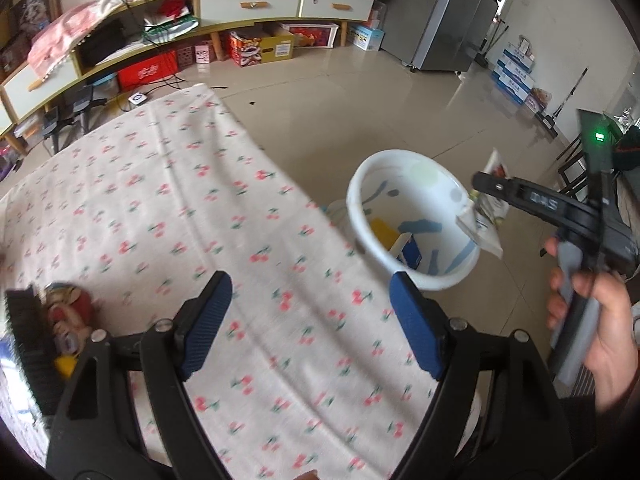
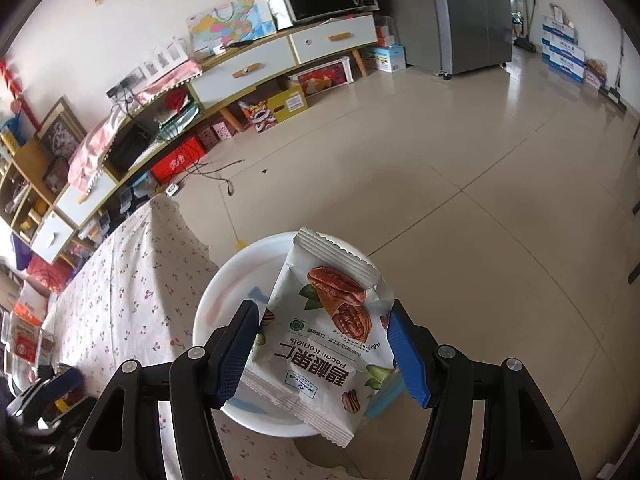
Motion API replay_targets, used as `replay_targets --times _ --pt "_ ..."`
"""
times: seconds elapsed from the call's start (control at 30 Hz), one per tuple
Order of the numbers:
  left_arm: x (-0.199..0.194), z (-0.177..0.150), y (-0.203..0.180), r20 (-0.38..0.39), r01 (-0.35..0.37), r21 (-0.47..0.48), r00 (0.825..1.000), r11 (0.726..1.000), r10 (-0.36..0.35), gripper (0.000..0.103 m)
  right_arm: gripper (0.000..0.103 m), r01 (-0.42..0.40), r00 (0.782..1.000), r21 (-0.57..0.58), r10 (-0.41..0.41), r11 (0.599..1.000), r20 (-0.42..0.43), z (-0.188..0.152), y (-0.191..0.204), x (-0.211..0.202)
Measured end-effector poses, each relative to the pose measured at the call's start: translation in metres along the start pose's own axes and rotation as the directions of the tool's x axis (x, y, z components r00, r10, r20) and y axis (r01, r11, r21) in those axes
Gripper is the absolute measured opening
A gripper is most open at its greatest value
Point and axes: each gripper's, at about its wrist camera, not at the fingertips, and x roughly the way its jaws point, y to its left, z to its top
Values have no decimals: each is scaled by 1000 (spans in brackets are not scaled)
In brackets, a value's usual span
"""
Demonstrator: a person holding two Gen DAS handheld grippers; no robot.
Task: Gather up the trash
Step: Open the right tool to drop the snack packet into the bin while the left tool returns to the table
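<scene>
Right gripper point(image 2: 324, 350) is clamped on a pecan kernels packet point(image 2: 320, 332), held directly above the white bucket point(image 2: 212, 300) beside the cherry-print tablecloth point(image 1: 180, 220). The packet's long axis runs forward along the fingers, tilted slightly left, with one serrated end pointing away over the bucket and the other toward the camera. Left gripper point(image 1: 312, 320) hovers over the tablecloth near the bucket, jaws spread wide with nothing between them.

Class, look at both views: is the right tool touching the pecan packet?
Touching. In the left wrist view the right tool pinches the pecan packet above the white bin.
</scene>
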Motion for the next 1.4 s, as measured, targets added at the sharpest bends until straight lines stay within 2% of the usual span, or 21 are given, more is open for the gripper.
replay_targets --times 0.2,0.3,0.57,0.93,1.0,1.07,1.4 --pt "-28 -16 27 21 -7 -20 1000 1000 7 81 68 -2 1000 -2 2 1000 -6 -1 13 15" --pt "-41 -24 42 31 -10 -38 999 999 12 83 82 4 1000 3 -4 1000 -3 -2 15 16" --pt "-64 -41 83 48 -42 -83 998 996 46 85 84 5 1000 -30 -6 1000 -14 -5 29 7" --pt "-81 -62 123 25 -68 -118 997 991 72 86 84 0 999 -107 -5 994 -45 -17 61 -17" --pt "-85 -67 130 22 -78 -123 996 989 82 87 84 -17 999 -129 11 991 -46 -20 71 -24" --pt "-88 -70 139 17 -96 -132 995 987 99 93 85 -29 999 -157 23 987 -43 -23 82 -31" --pt "-107 -82 205 13 -181 -242 982 953 190 98 92 -86 996 -307 75 948 -46 -47 146 -48"
